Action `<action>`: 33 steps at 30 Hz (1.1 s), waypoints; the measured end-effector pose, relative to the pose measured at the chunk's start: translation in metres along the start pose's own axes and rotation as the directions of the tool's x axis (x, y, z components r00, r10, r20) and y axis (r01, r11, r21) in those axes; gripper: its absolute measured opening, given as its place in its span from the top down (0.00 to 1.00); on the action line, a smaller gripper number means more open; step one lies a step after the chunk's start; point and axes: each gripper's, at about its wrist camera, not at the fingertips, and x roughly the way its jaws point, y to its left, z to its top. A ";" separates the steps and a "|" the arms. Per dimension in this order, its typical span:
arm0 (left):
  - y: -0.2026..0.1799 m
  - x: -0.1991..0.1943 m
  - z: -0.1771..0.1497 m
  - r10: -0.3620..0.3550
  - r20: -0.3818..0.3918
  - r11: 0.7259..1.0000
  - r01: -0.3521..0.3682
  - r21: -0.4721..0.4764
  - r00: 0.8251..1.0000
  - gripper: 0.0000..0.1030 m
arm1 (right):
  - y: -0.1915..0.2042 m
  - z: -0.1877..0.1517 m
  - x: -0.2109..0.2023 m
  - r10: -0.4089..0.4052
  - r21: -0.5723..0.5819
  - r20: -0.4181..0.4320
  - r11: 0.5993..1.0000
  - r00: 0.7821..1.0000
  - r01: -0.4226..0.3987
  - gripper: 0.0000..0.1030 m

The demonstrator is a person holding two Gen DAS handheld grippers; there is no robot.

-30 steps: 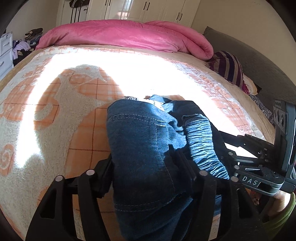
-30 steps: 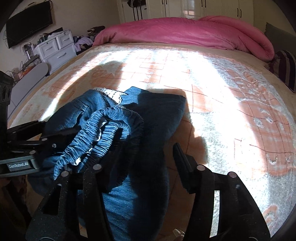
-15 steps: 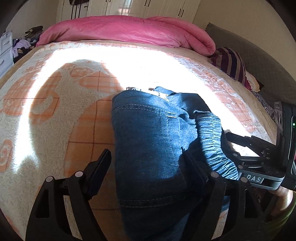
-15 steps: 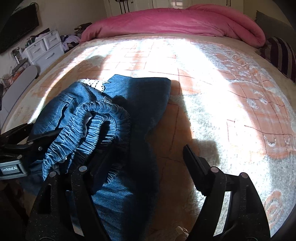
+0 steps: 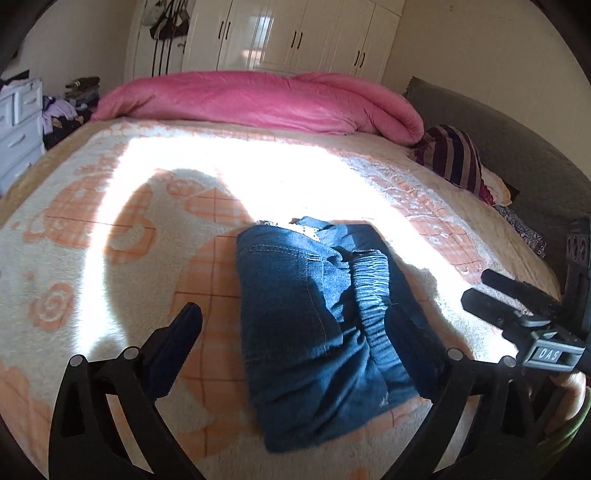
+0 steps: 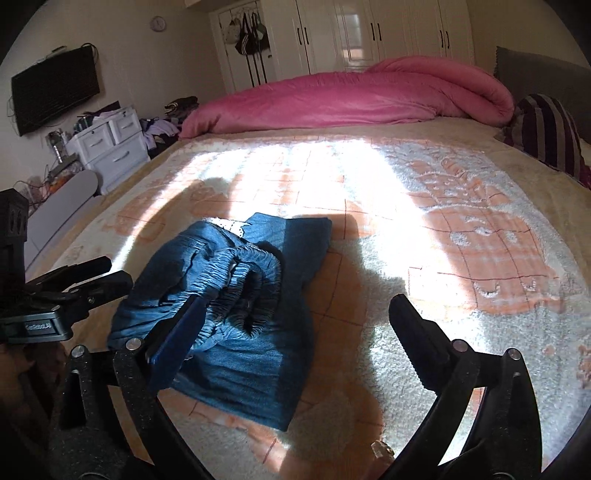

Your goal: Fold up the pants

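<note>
The blue denim pants (image 5: 288,295) lie as a folded bundle on the fleecy orange-and-white blanket (image 5: 110,295), their gathered elastic waistband (image 6: 255,273) bunched on top. My left gripper (image 5: 295,325) hovers just above the near end of the bundle. Its jaws are opening wide, with the pants below and between them and no pad pressing. My right gripper (image 6: 297,306) hangs over the bundle's right edge, its jaws also opening; its left finger (image 6: 181,332) stands in front of the waistband without gripping it. Each gripper also shows from the side in the other's view.
A rolled pink duvet (image 5: 266,99) lies along the far side of the bed. A striped pillow (image 5: 454,158) and a grey headboard (image 5: 517,155) stand at the right. White drawers (image 6: 110,147), a wall television (image 6: 55,88) and wardrobes (image 6: 369,33) lie beyond the bed.
Both grippers have spread their jaws off the denim and drawn back and upward. The folded pants now lie free on the blanket.
</note>
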 end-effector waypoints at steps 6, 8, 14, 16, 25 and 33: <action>-0.008 -0.049 -0.012 0.035 0.073 0.999 -0.034 -0.010 0.997 0.04 | 0.005 -0.006 -0.046 0.022 -0.014 0.081 1.000 0.996 -0.021 0.09; -0.012 -0.060 -0.020 0.045 0.079 0.999 -0.045 -0.006 0.996 0.04 | 0.006 -0.009 -0.060 0.023 -0.020 0.101 1.000 0.995 -0.021 0.09; -0.023 -0.081 -0.040 0.038 0.051 0.999 -0.038 -0.016 0.998 0.04 | 0.007 -0.024 -0.086 0.025 -0.015 0.109 1.000 0.994 -0.023 0.09; -0.027 -0.083 -0.047 0.036 0.030 0.999 -0.036 -0.014 0.999 0.04 | 0.008 -0.033 -0.091 0.026 -0.005 0.105 1.000 0.994 -0.025 0.09; -0.036 -0.080 -0.085 0.043 -0.027 0.999 -0.044 -0.029 0.999 0.04 | 0.016 -0.080 -0.091 -0.025 -0.027 0.021 0.999 0.999 0.026 0.09; -0.029 -0.061 -0.102 0.051 -0.080 0.997 -0.055 -0.050 0.995 0.04 | 0.015 -0.092 -0.080 -0.062 -0.013 -0.023 0.998 0.998 0.061 0.09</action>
